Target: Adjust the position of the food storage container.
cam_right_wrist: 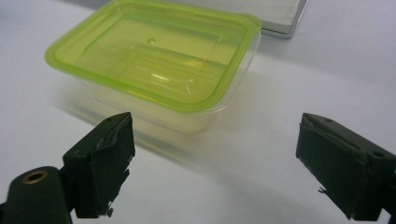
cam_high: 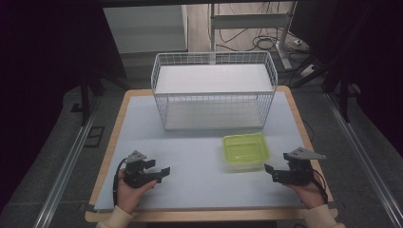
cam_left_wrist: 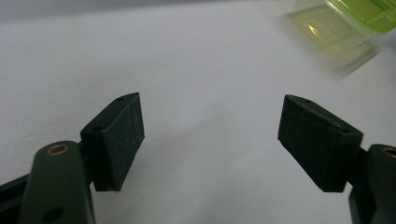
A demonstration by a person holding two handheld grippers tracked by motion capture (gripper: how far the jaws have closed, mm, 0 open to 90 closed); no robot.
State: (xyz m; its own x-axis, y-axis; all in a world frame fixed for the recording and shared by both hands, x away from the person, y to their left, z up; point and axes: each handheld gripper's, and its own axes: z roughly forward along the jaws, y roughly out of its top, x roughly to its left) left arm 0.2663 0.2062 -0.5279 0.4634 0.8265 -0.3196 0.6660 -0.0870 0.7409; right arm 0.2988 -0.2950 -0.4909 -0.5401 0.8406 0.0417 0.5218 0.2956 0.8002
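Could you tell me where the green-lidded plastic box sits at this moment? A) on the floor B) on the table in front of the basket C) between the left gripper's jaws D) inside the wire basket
B: the box rests on the table, in front of the basket, with both grippers apart from it.

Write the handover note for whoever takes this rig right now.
Left gripper: open, holding nothing, low over the table at front left.
Right gripper: open, holding nothing, at front right, jaws facing the container.
Green-lidded container: lid on, standing on the table in front of the wire basket, apart from both grippers.
Done: nothing gripped.
Left: probably grasp the container; its destination isn't clear.
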